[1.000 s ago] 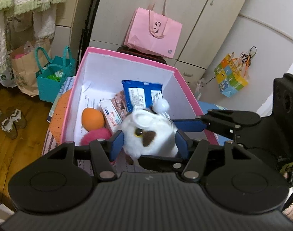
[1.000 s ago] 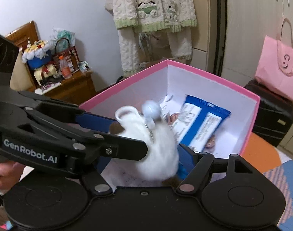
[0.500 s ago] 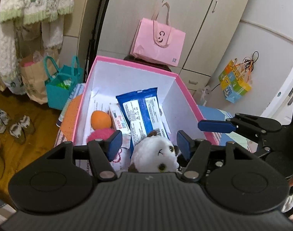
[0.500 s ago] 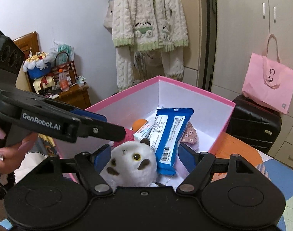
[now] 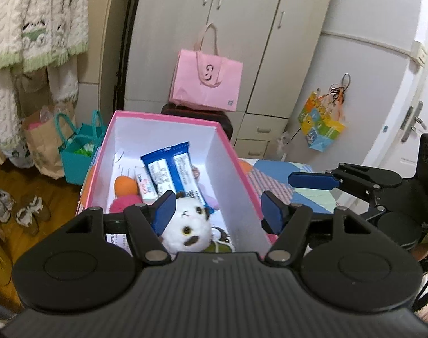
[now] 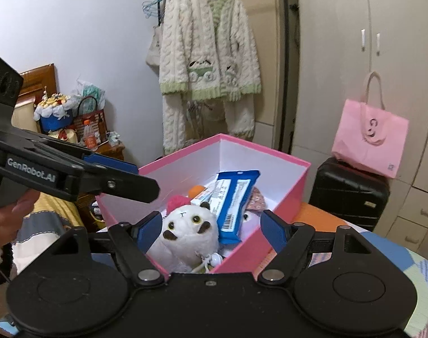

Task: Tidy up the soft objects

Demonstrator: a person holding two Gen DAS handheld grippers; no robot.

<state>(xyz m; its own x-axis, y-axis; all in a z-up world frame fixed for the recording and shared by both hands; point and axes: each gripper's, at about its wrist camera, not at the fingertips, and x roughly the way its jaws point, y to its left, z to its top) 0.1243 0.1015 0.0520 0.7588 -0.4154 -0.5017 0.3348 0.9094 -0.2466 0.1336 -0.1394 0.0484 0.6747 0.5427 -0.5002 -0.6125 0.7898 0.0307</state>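
A white plush toy (image 5: 190, 231) with brown patches lies inside the pink box (image 5: 236, 169) at its near end, also in the right wrist view (image 6: 190, 231). Behind it lie a blue wipes pack (image 5: 171, 169), an orange ball (image 5: 125, 186), a pink pompom (image 5: 123, 204) and a small tissue pack (image 5: 145, 187). My left gripper (image 5: 218, 211) is open and empty above the box's near end. My right gripper (image 6: 211, 229) is open and empty over the near corner of the box (image 6: 295, 186). The right gripper also shows at the right of the left wrist view (image 5: 334, 181).
The box stands on a table with a patchwork cloth (image 5: 278, 180). A black suitcase (image 6: 349, 194) with a pink bag (image 6: 368, 140) on it stands behind. Cupboards (image 5: 242, 42) line the wall. A teal bag (image 5: 78, 152) and shoes (image 5: 17, 211) sit on the floor at left.
Both grippers held the plush toy over the box a second ago. They opened, the toy dropped into the box, and both grippers have pulled back and up.
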